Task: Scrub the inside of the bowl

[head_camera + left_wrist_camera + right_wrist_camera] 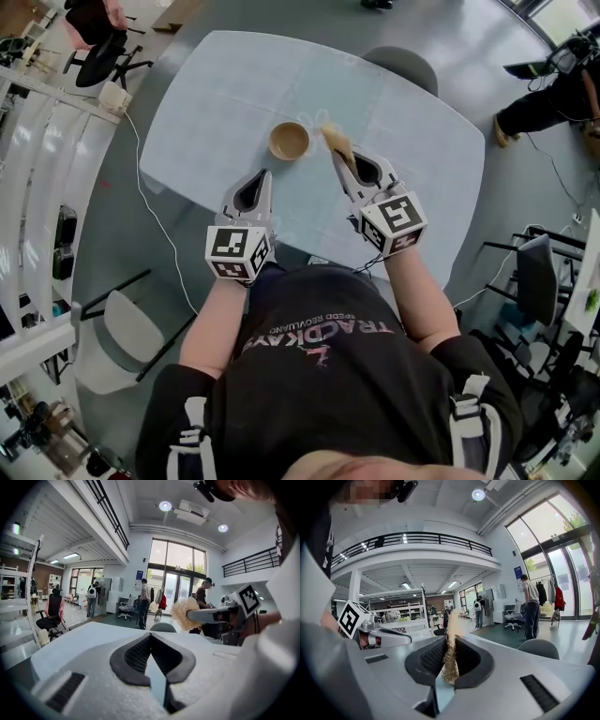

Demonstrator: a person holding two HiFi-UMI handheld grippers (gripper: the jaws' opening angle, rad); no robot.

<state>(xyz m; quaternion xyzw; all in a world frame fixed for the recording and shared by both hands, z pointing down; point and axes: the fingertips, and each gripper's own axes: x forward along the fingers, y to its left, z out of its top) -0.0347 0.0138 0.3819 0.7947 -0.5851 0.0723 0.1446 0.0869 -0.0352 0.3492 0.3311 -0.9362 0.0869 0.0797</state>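
Observation:
A tan bowl (289, 141) stands upright on the pale blue table (206, 103), a little past both grippers. My right gripper (337, 154) is shut on a straw-coloured fibrous scrubber (337, 140), which sticks out to the right of the bowl and outside it. In the right gripper view the scrubber (451, 660) is pinched between the dark pads. My left gripper (267, 175) is shut with nothing in it, just short of the bowl on the near left. Its jaws meet in the left gripper view, where the scrubber (185, 613) shows too. Neither gripper view shows the bowl.
A grey chair (403, 64) is tucked in at the table's far side. A white cable (147, 178) runs off the left edge. Another chair (120, 333) stands at my near left, and a person (548, 98) crouches at the far right.

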